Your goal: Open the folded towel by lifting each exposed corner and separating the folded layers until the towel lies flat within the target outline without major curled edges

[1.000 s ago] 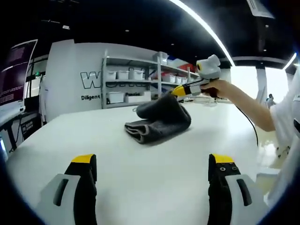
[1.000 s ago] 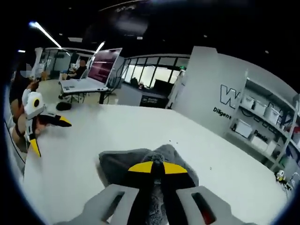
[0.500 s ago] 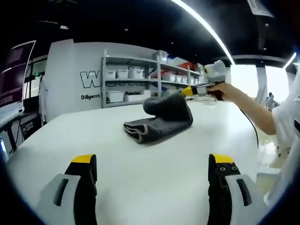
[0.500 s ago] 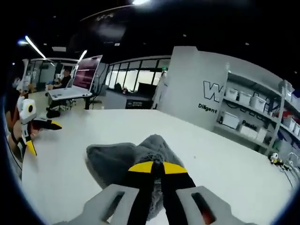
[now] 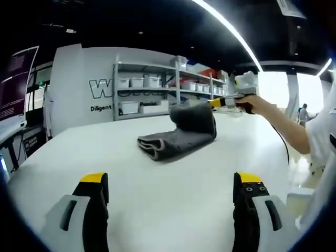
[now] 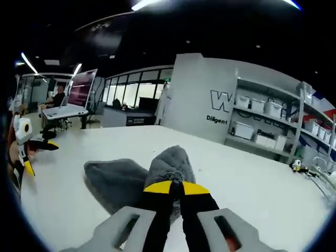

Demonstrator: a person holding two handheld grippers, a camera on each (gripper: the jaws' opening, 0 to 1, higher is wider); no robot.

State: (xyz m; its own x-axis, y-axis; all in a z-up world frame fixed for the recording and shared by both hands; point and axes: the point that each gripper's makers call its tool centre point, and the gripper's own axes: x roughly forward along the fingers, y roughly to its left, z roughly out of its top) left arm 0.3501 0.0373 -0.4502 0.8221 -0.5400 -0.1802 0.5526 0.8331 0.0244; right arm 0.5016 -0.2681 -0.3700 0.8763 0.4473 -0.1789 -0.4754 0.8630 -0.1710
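While clamped on the towel (image 6: pixel 157 173) at frame centre, right gripper (image 6: pixel 176 188) could lose the corner; left gripper (image 5: pixel 168 191) gaping, idle.

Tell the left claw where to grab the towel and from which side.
Grab the towel at its near folded end, where the stacked layers curl open toward the left claw, coming in low over the table. The right claw already lifts the far corner, so that end is probably the free one.

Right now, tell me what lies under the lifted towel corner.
Under the corner held by the right tongs, the gray towel's folded layers rest on the white table. Any target outline is hidden.
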